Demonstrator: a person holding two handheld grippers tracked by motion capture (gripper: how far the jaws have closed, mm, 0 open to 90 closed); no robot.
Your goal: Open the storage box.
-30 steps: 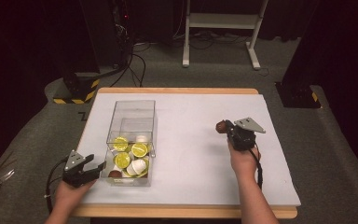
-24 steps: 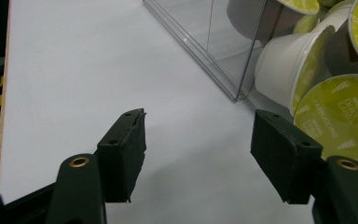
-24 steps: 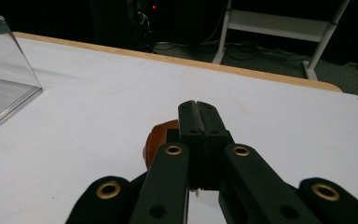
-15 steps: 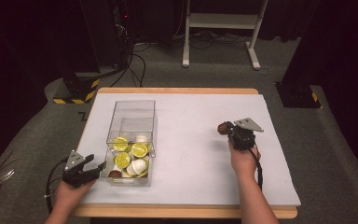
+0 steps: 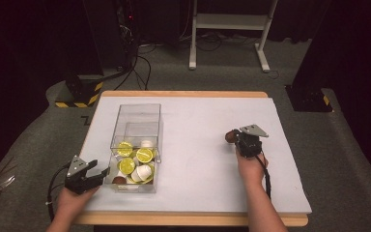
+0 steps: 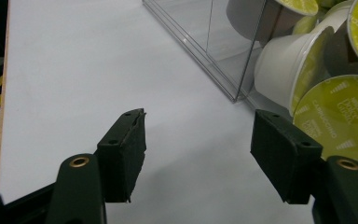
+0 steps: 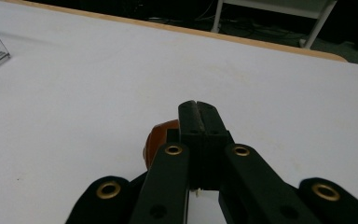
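Observation:
A clear plastic box stands on the left of the white table and holds several coffee capsules with lime-green lids, white ones and a brown one. My left gripper rests open at the box's near left corner; its pads are wide apart with bare table between them, next to the box wall and the capsules. My right gripper hovers low over the table's right half. Its jaws are pressed together, and a brown capsule hangs at their left side, also seen at the tip.
The white sheet covers the wooden table between box and right gripper. Behind the table stand a white metal frame, cables on the floor, and black-and-yellow striped bases. The box's far half holds no capsules.
My right gripper has sunk slightly toward the table, and the brown capsule has gone down with it. The left gripper has not moved.

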